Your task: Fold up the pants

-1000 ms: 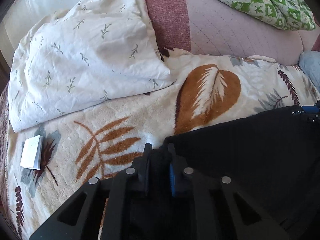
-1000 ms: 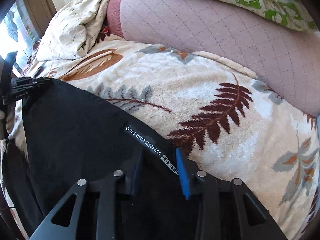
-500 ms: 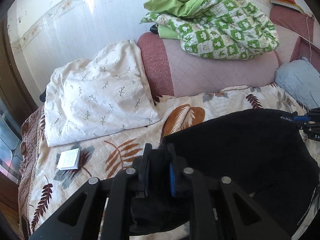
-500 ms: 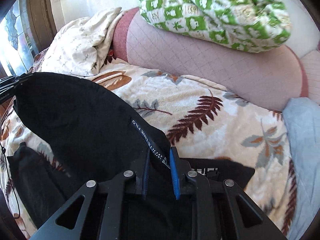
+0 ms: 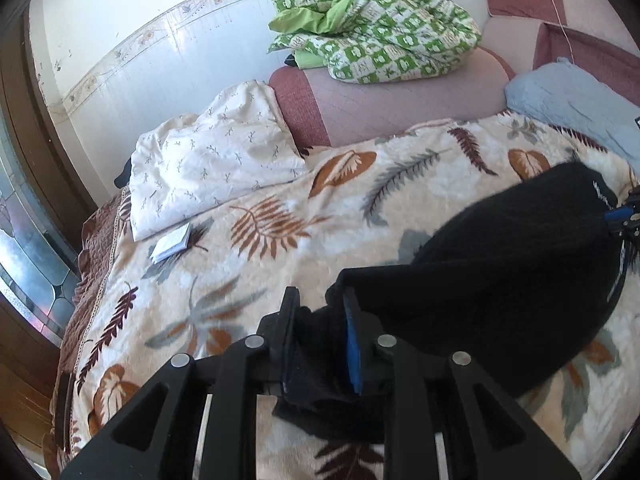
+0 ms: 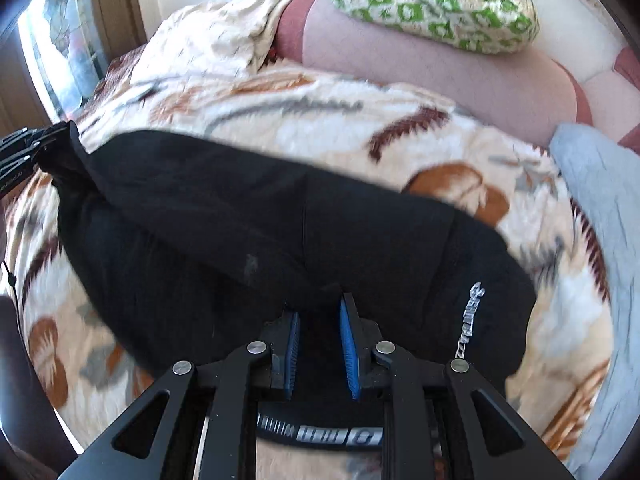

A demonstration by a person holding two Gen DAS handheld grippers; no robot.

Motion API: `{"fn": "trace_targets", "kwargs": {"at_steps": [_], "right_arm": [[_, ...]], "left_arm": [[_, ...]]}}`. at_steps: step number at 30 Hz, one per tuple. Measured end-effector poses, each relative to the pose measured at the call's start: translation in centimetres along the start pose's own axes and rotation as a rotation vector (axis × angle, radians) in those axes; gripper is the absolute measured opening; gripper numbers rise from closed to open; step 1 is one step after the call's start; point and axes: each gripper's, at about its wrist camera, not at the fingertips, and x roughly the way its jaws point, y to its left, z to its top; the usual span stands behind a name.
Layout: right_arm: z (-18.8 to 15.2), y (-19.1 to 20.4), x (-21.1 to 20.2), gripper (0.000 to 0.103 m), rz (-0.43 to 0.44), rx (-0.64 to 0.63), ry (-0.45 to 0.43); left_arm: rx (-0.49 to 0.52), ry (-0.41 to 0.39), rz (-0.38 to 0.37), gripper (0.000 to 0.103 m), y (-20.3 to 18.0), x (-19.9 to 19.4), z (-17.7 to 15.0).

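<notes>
The black pants [image 5: 500,280] hang in a slack fold between the two grippers, over the leaf-print blanket [image 5: 248,264], filling the left view from 3 to 6 o'clock. The left gripper [image 5: 320,320] has a bunched edge of the cloth between its fingers, and its jaws are opening. The right gripper [image 6: 318,316] pinches the pants at a narrow gap, cloth filling the space between its blue pads [image 6: 348,344]. A white pillow [image 5: 216,152] lies at 10 o'clock, a green checked quilt [image 5: 384,36] at 12.
</notes>
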Motion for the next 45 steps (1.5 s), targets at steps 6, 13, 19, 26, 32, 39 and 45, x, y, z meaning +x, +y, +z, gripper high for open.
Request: {"fn": "trace_targets", "kwargs": {"at_steps": [6,13,19,26,32,39,45], "right_arm": [[-5.3,0.5,-0.8,0.048,-0.02,-0.002,0.056],[-4.2,2.1,-3.7,0.078,-0.061,-0.014,-0.033],[0.1,9.7,-1.5,0.077,0.1,-0.053,-0.105],[6.9,23.6,0.8,0.077,0.226,-0.314,-0.137],[8.5,31.1,6.8,0.06,0.222,-0.45,-0.049],[9.2,29.0,8.9,0.019,0.321,-0.295,0.031],[13.6,29.0,8.6,0.017,0.293,-0.223,-0.016]], "left_arm": [[-0.112,0.009,-0.009,0.052,2.2,-3.6,-5.0],[-0.433,-0.043,0.072,0.067,8.0,-5.2,-4.4],[-0.735,-0.071,0.091,0.067,10.9,-2.8,-5.1],[-0.767,-0.039,0.188,0.067,12.9,-1.9,-7.8],[-0.881,-0.053,0.193,0.068,15.6,-2.8,-9.3],[-0.913,-0.08,0.164,0.068,16.2,-3.2,-9.3],[-0.923,-0.081,0.14,0.068,16.3,-2.9,-9.2]]}}
